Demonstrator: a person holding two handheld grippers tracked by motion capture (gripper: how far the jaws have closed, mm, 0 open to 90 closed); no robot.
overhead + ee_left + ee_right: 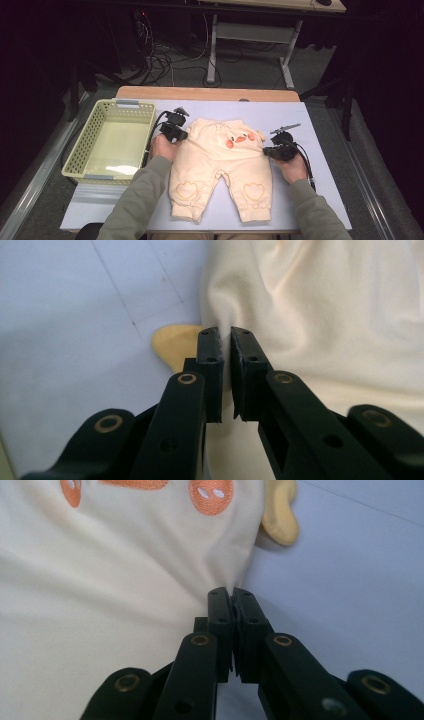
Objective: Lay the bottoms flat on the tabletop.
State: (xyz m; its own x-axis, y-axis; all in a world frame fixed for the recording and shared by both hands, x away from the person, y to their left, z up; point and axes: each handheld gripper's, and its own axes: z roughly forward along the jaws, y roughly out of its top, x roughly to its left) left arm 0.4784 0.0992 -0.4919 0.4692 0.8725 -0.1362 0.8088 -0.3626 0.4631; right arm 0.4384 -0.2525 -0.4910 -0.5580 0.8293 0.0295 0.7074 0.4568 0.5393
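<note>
Pinching both side edges of the baby pants [220, 165], which lie flat in the middle of the worktop [320, 150], waist away from the person, legs toward them. Left claw [225, 340] is clamped on a fold of cream fabric at the pants' left edge, near the waist; a yellow flap [172, 342] pokes out just left of its tips. Right claw [232, 597] is pressed together on the opposite edge, orange print [207, 497] just ahead of it.

Probable step: lift or fold the pants, maybe toward the basket [95, 150] sitting beyond the left claw (a guess). To do it well: keep both pinches firm, raise both sides evenly so the cloth doesn't sag or slip out, avoid dragging across the worktop.

Pose: both forearms come in low from the near edge, left hand [162, 147] and right hand [292, 167] rest near the surface, claws angled inward toward the garment, roughly level.
</note>
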